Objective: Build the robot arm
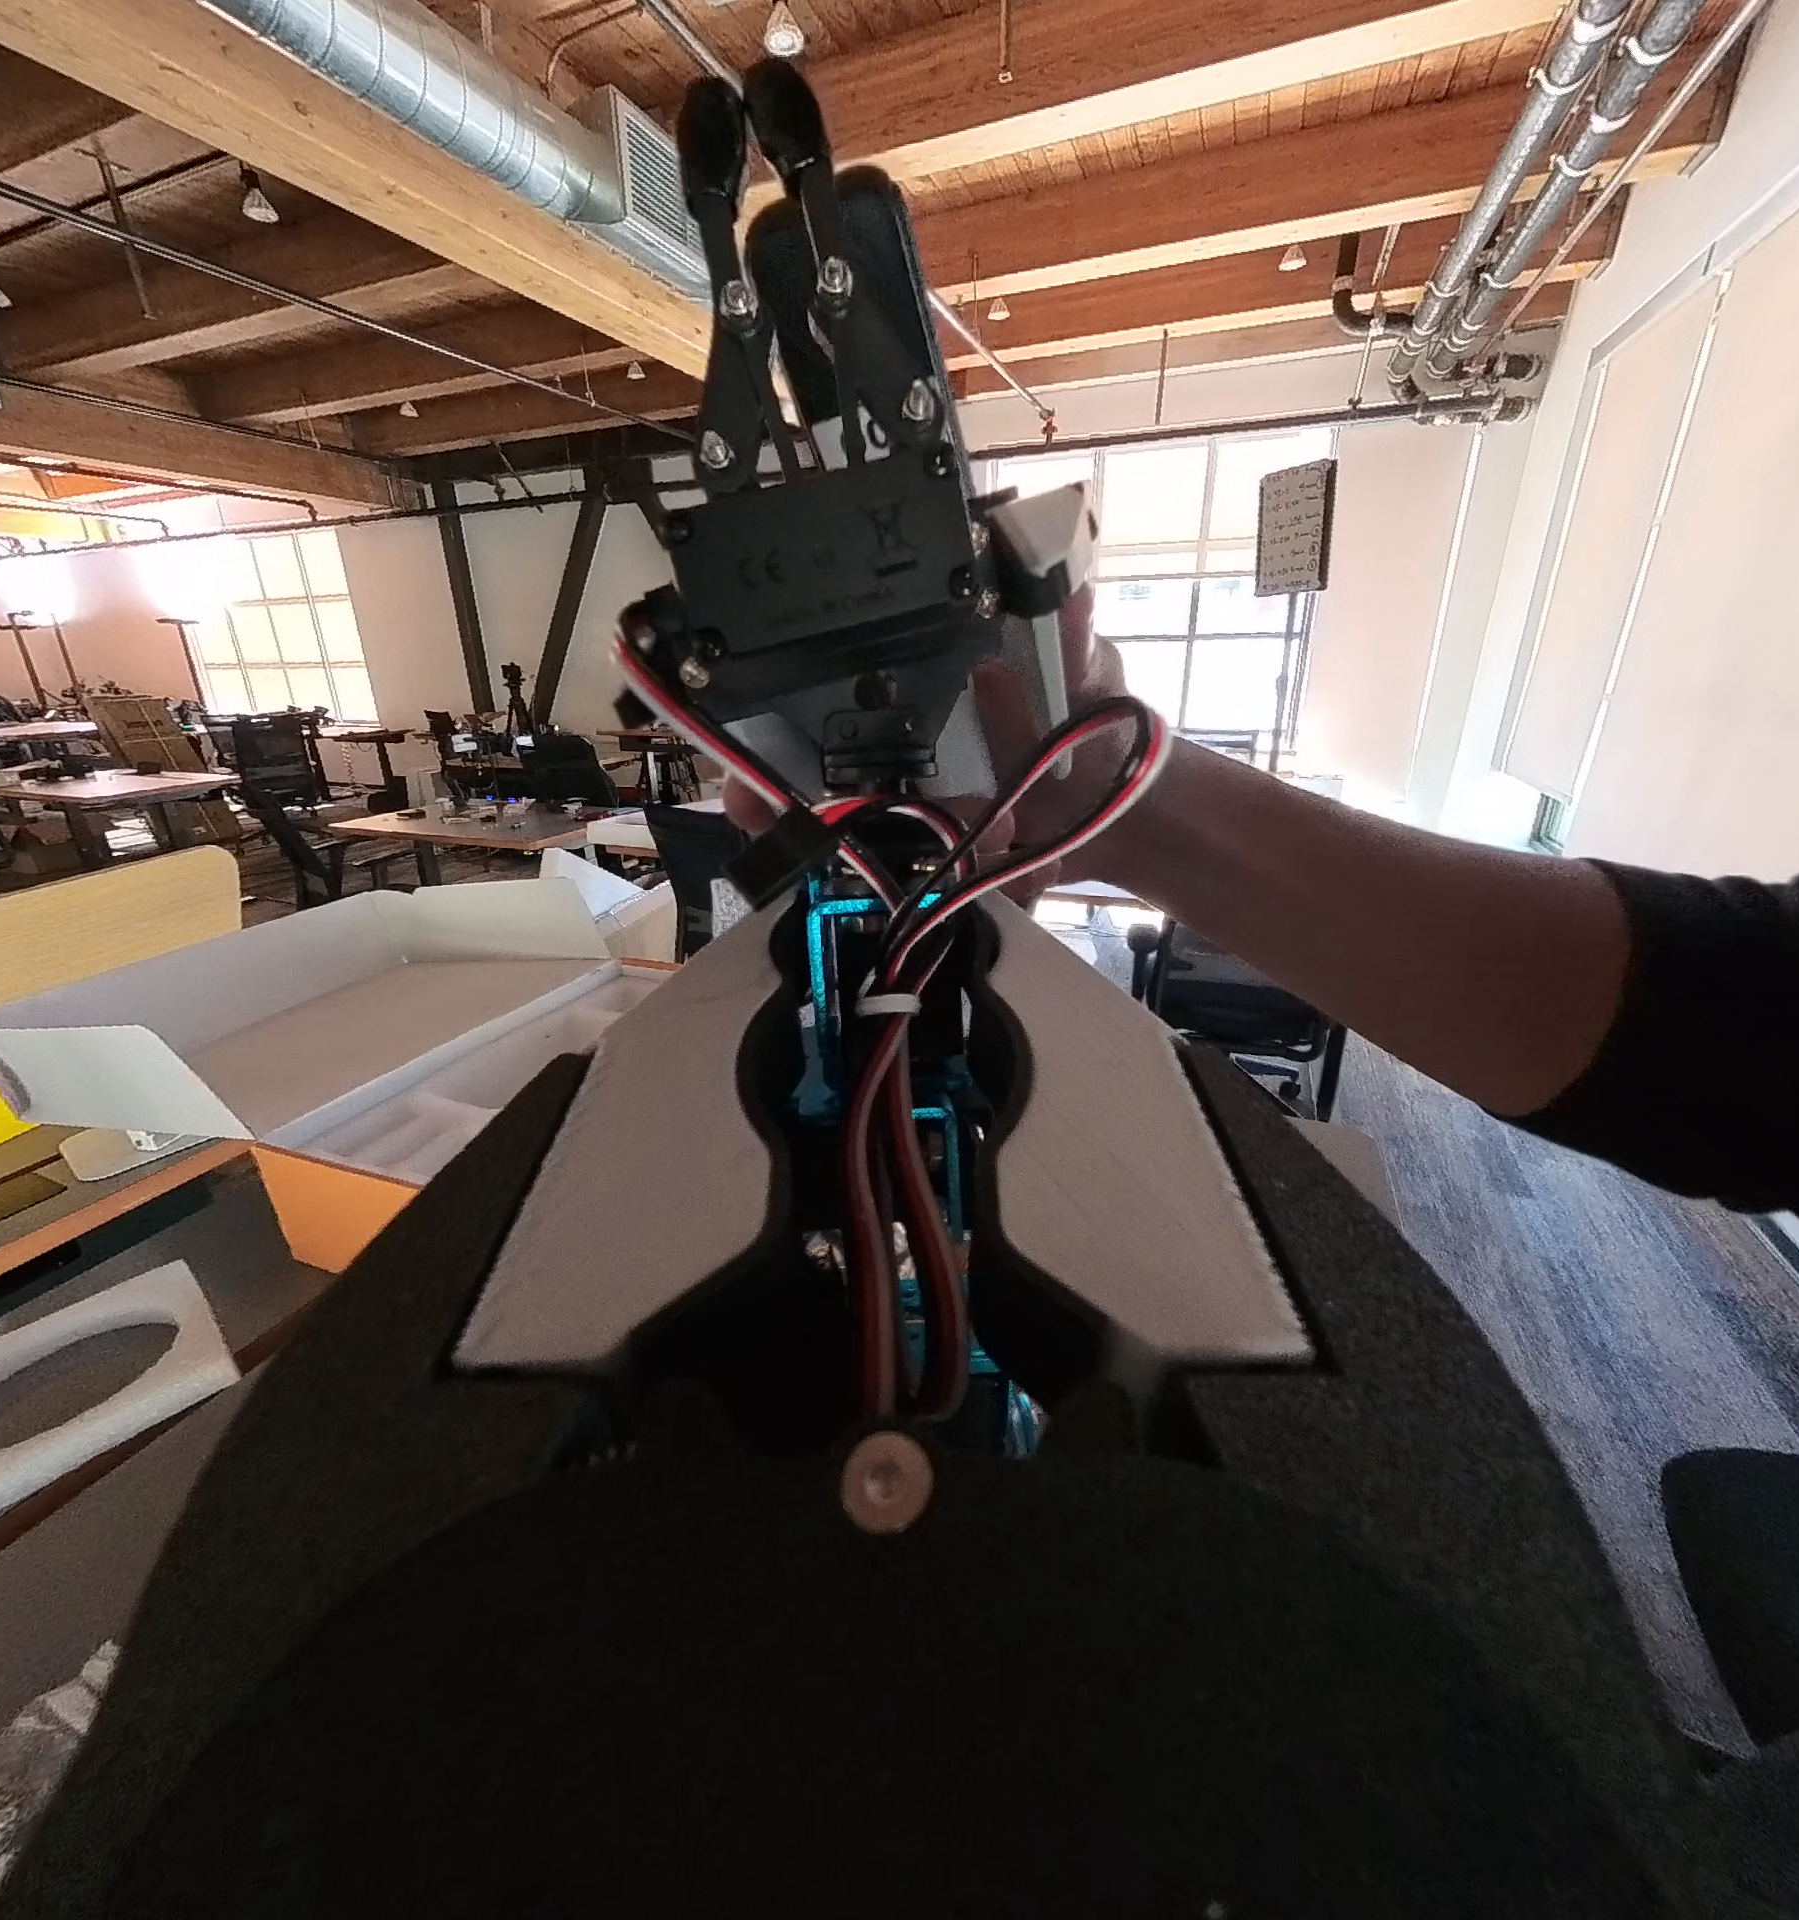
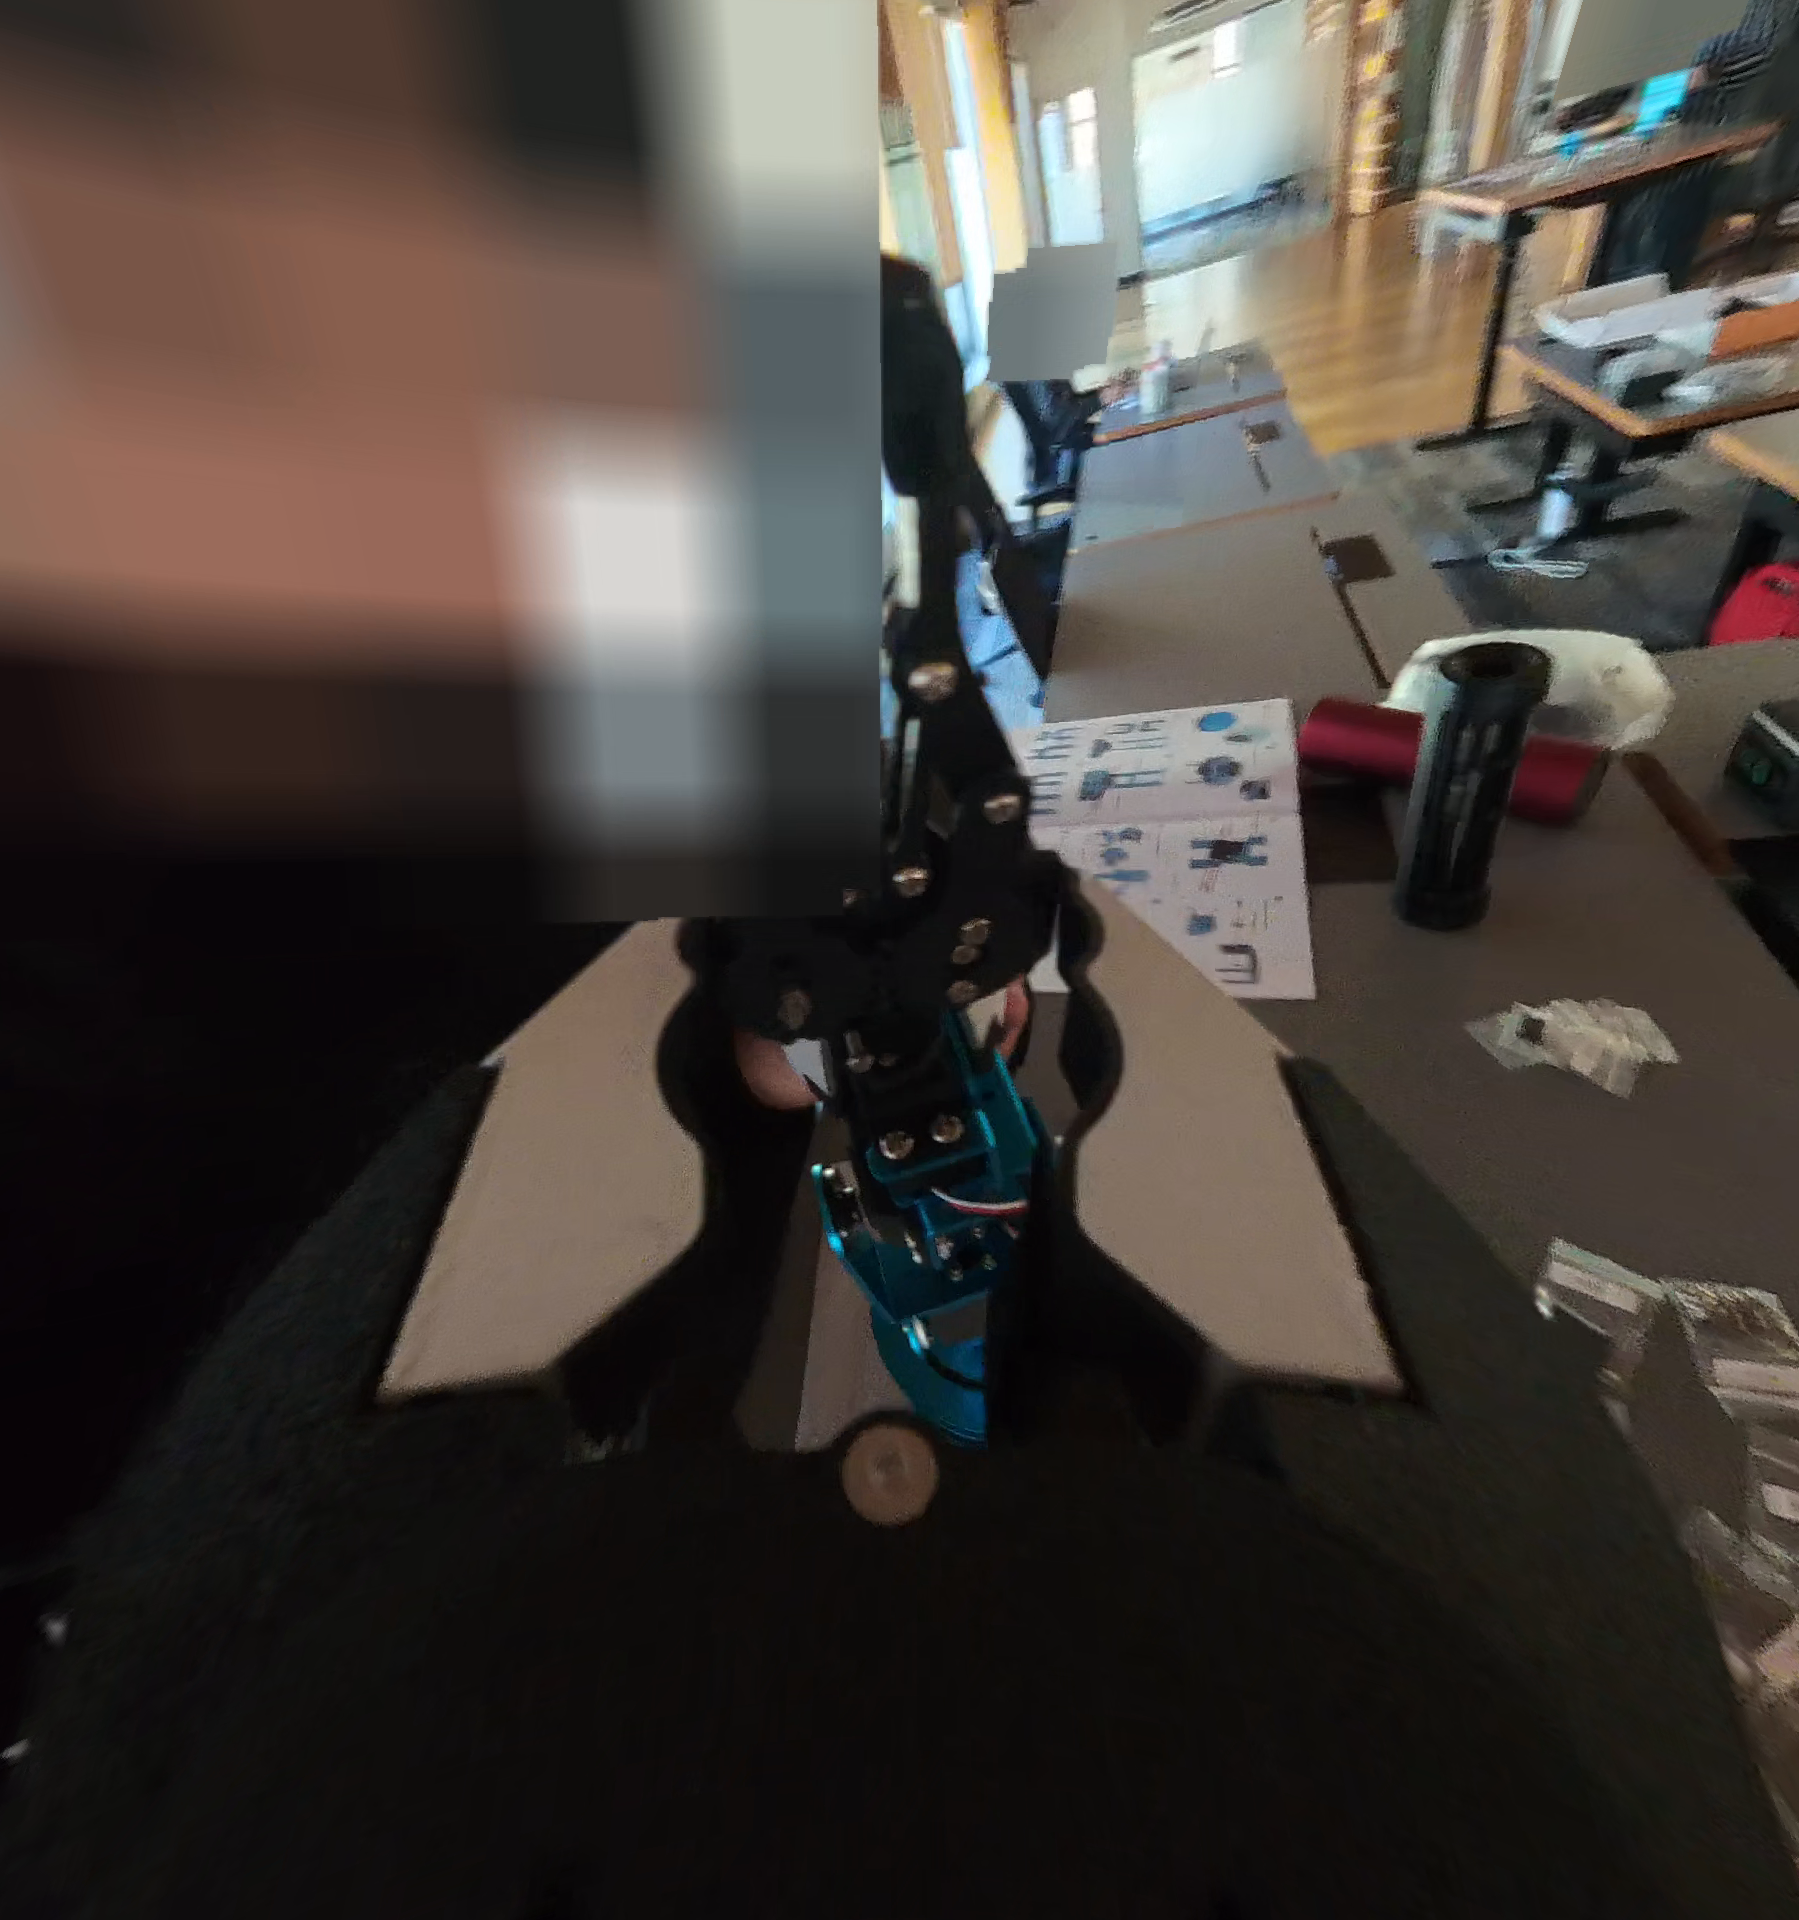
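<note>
In the left wrist view my left gripper point(image 1: 874, 935) is shut on a small robot arm point(image 1: 874, 1091) with a blue metal frame. The arm carries red, white and black wires point(image 1: 978, 831) and a black claw point(image 1: 770, 135), shut and pointing at the ceiling. A bare hand point(image 1: 1040, 748) in a dark sleeve holds the claw's black motor block point(image 1: 822, 582), with a white tool point(image 1: 1051, 665) beside it. In the right wrist view the blue arm point(image 2: 926, 1247) lies between the jaws of my right gripper point(image 2: 879, 935). Fingertips point(image 2: 770, 1070) show behind its black claw point(image 2: 936, 935). The picture is blurred, so contact is unclear.
An open white box point(image 1: 355, 997) and white foam with an oval cut-out point(image 1: 64, 1382) lie on the orange-edged desk at left. On the grey table point(image 2: 1497, 1143) are an instruction sheet point(image 2: 1186, 831), a black cylinder point(image 2: 1456, 790), a red roll point(image 2: 1362, 738) and several clear parts bags point(image 2: 1570, 1034). My hands' fingertips stand some 4 cm from each other.
</note>
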A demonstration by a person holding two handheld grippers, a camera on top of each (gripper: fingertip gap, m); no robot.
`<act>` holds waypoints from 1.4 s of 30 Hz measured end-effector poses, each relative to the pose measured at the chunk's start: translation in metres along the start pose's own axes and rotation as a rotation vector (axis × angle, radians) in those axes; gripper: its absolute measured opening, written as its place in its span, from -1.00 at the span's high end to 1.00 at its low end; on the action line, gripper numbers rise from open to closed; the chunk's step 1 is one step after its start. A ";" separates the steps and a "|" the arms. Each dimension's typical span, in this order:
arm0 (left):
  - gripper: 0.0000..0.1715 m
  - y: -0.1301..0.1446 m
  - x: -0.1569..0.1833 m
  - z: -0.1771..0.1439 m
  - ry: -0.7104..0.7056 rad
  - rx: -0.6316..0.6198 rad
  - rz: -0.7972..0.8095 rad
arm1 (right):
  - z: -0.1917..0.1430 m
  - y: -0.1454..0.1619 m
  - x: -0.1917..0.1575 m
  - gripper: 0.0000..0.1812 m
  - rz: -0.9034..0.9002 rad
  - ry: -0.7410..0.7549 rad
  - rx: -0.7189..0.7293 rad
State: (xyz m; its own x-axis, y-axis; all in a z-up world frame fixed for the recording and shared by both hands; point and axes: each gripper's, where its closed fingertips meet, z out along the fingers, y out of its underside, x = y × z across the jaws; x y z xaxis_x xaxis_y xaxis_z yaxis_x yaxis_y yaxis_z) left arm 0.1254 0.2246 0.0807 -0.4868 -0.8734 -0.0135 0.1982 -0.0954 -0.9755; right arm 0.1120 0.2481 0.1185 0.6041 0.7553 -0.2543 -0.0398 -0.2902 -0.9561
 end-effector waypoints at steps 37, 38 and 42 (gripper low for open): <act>0.71 -0.002 -0.005 -0.003 -0.015 0.015 0.049 | 0.006 -0.004 0.001 0.32 -0.089 -0.079 0.013; 0.72 -0.002 -0.005 -0.003 -0.015 0.016 0.048 | 0.006 -0.004 0.000 0.32 -0.078 -0.098 0.010; 0.71 -0.002 -0.005 -0.003 -0.017 0.015 0.036 | 0.005 -0.004 -0.001 0.31 -0.048 -0.157 0.025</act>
State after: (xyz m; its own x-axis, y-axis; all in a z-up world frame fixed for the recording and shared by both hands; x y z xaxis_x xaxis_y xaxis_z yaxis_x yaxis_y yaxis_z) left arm 0.1251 0.2305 0.0821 -0.4647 -0.8843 -0.0447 0.2279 -0.0707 -0.9711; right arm 0.1075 0.2519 0.1221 0.4742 0.8509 -0.2259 -0.0345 -0.2384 -0.9706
